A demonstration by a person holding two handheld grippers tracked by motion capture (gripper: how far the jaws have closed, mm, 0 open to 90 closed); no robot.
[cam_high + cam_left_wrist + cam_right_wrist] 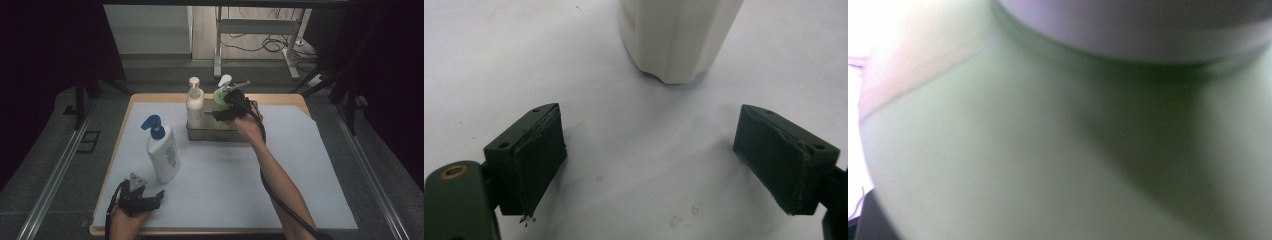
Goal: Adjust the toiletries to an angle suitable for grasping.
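A green pump bottle (218, 95) with a white pump head stands in a metal tray (210, 134) at the back middle of the table, next to a cream pump bottle (195, 105). My right gripper (223, 105) is around the green bottle's body, shut on it. In the right gripper view the green bottle (1048, 150) lies very close, and the jaws are hidden. A white bottle with a blue pump (163, 155) stands front left. My left gripper (149, 193) rests just in front of it, open. In the left gripper view its jaws (649, 150) stand wide apart with nothing between them, short of the white bottle's base (679, 40).
A white sheet (300, 165) covers the wooden table top. The table's front edge lies just behind my left hand. The right forearm and its cable cross the sheet from the bottom right. Beyond the table are a floor, a desk frame and cables.
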